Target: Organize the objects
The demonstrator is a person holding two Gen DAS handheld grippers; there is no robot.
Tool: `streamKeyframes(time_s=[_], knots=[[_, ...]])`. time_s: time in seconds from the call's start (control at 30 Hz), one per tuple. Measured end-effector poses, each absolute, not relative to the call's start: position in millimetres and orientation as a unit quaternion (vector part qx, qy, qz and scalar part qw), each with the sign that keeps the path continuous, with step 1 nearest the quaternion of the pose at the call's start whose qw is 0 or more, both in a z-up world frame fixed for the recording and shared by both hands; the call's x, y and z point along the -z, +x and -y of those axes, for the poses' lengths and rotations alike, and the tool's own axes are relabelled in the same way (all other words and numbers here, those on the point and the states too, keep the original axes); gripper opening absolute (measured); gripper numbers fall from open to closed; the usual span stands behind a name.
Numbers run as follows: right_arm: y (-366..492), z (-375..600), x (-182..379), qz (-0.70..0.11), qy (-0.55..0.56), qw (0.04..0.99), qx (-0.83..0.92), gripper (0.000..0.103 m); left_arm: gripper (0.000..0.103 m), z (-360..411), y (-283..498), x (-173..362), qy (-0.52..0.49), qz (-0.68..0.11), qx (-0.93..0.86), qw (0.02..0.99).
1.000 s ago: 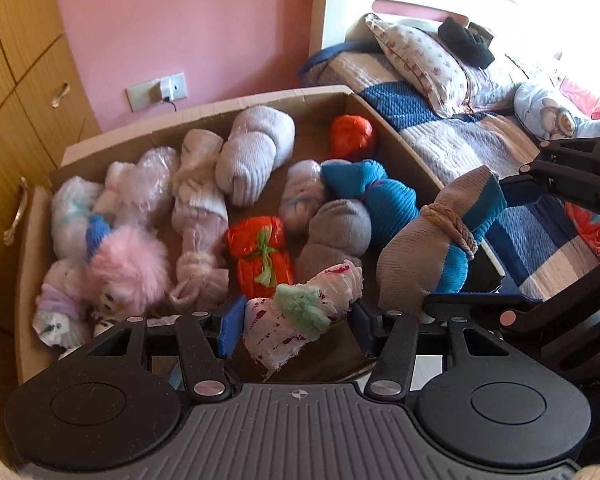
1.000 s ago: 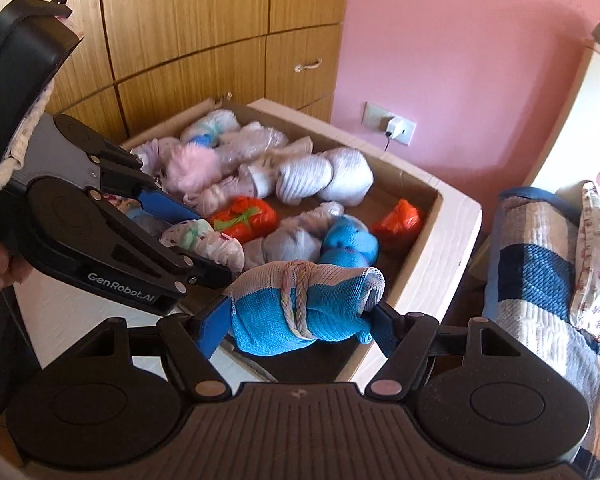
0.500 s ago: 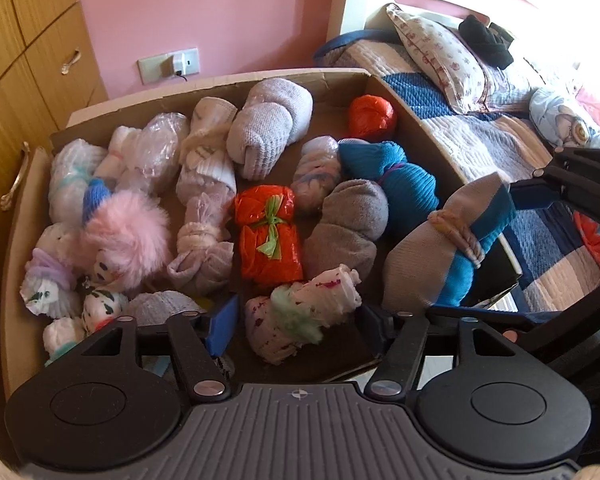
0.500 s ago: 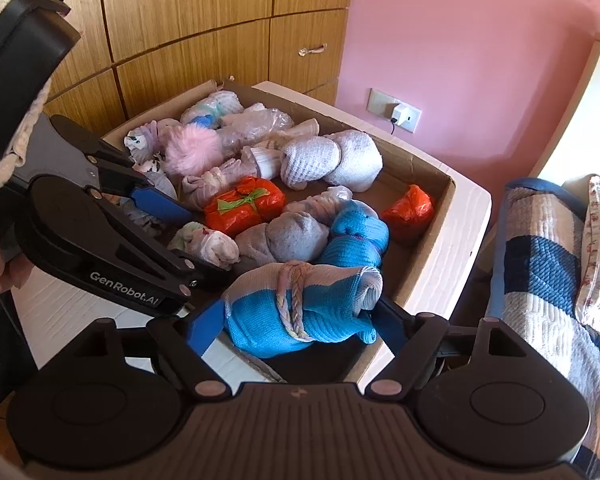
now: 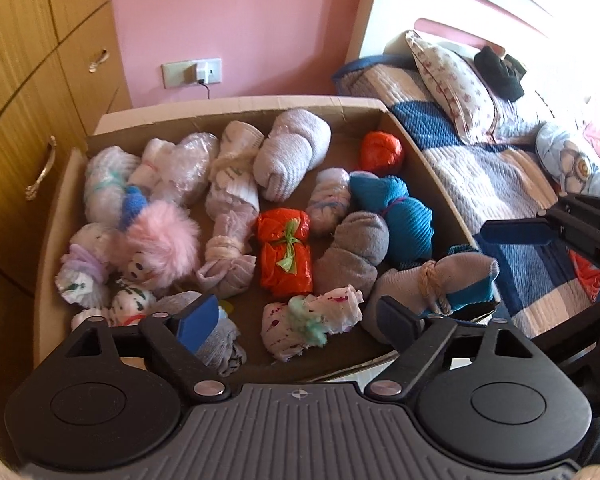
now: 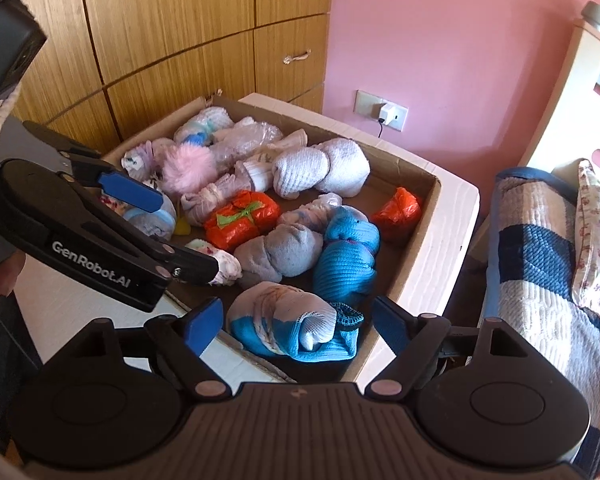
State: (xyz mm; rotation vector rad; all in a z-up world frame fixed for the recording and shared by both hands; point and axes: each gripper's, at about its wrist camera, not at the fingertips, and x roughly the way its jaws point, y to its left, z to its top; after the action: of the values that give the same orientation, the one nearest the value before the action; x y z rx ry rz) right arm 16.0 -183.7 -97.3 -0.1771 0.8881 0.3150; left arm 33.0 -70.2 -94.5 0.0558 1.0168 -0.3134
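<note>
The left gripper [image 5: 296,316] stood wide open above the near edge of the shallow brown cardboard box [image 5: 236,106]; between its blue-padded fingers [image 5: 198,318], but touching neither, lay a small white sock bundle with red speckles and a pale green tie [image 5: 310,320] on the box floor. The right gripper [image 6: 298,324] was also spread wide and held nothing; just in front of it, in the near right corner of the box, rested a grey and blue rolled sock bundle bound with a beige braided band [image 6: 288,320], free of both fingers.

The box was full of other rolled bundles: an orange plastic-wrapped packet tied with a green ribbon [image 5: 286,252] near the middle; a grey knitted sock roll [image 5: 350,252] to its right; a bright blue knitted sock roll [image 5: 396,212] beside that; a small round orange plastic bundle [image 5: 380,152] in the far right corner; a pale lilac ribbed sock roll [image 5: 292,152] at the far side; and a fluffy pink pompom [image 5: 160,236] at the left, among several white bundles — I could not tell exactly how many.

The box sat on a cream-coloured cabinet top [image 6: 456,224]; to the right was a bed with a blue and white quilted blanket [image 5: 480,172], and behind stood a pink wall [image 5: 236,16] with a wooden wardrobe [image 5: 24,80] at the left.
</note>
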Motion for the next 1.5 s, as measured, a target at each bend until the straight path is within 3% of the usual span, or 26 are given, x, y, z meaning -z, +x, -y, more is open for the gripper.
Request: streamKeyframes(time_s=[0.3,0.4,0.47,1.17,1.5], knots=[[11,173,81,-0.426,-0.072,0.891,-0.139,0.084,0.097,42,27,73,-0.003,-0.475,0.107,0.874],[9,165,74,-0.426,-0.066,0.894,-0.123,0.091,0.097,30,22,61,-0.008,-0.456,0.091,0.885],[7,159,70,-0.427,-0.055,0.895,-0.112,0.093,0.103,23,18,52,-0.005,-0.438,0.064,0.897],[6,118,67,-0.447,0.015,0.891,-0.084,0.093,0.103,-14,31,51,-0.061,-0.452,-0.019,0.890],[9,116,70,-0.446,0.027,0.891,-0.080,0.093,0.103,-9,33,54,-0.022,-0.468,-0.049,0.882]])
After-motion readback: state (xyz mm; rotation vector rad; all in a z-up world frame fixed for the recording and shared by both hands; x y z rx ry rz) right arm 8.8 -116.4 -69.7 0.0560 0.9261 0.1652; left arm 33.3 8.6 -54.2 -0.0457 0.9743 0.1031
